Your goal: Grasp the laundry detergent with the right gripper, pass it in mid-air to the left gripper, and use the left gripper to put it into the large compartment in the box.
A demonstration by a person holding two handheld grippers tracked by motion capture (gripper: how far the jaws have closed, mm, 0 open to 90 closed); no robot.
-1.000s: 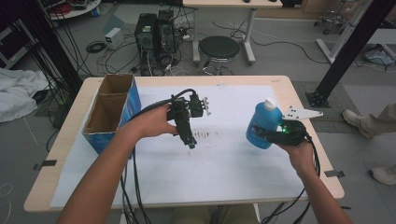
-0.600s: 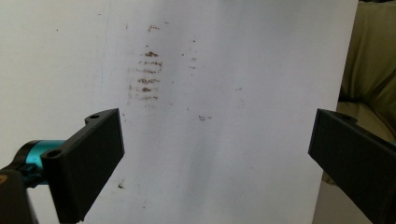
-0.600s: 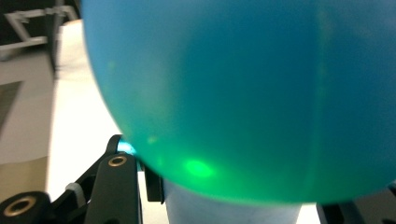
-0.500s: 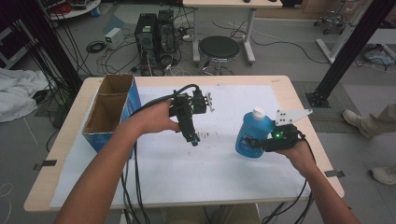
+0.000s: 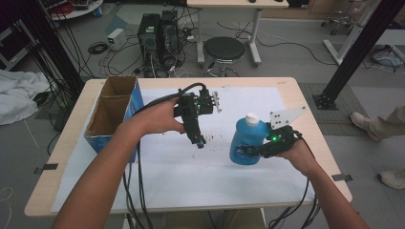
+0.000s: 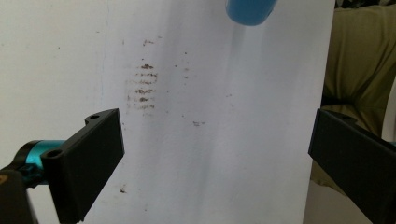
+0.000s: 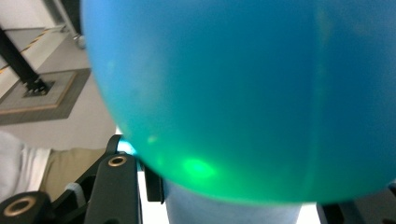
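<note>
I had the right gripper [image 5: 249, 151] clamped on the lower body of the blue bottle [image 5: 247, 140], jaws pressed to either side of it. The bottle stood nearly upright, white cap [image 5: 251, 119] on top, its long axis running up from the table and leaning slightly; I could not tell whether its base touched the sheet or hung just clear. In the right gripper view the bottle's blue side [image 7: 243, 93] bulged right up against the camera above the jaws.

My left gripper [image 5: 199, 141] hung just beside the bottle, toward the cardboard box, pointing down at the sheet with its jaws wide apart and nothing between them. In the left gripper view the bottle's base [image 6: 247, 10] lay ahead of those jaws and off to one side, so the left hand was the nearer free one, and I judged it would have to swing toward the bottle to reach the cap or body.

Under both grippers lay the white sheet [image 5: 181, 176], with a patch of brown smudges [image 6: 142, 84] between the left gripper and the bottle. The wooden table [image 5: 57, 157] showed round the sheet's edges. The open cardboard box [image 5: 111, 114] with blue sides sat well apart from the bottle, beyond my left forearm.

Past the table, beyond the bottle, I saw a black round stool [image 5: 224, 49], computer towers [image 5: 157, 36] with tangled cables, and a black metal post [image 5: 356, 52].
</note>
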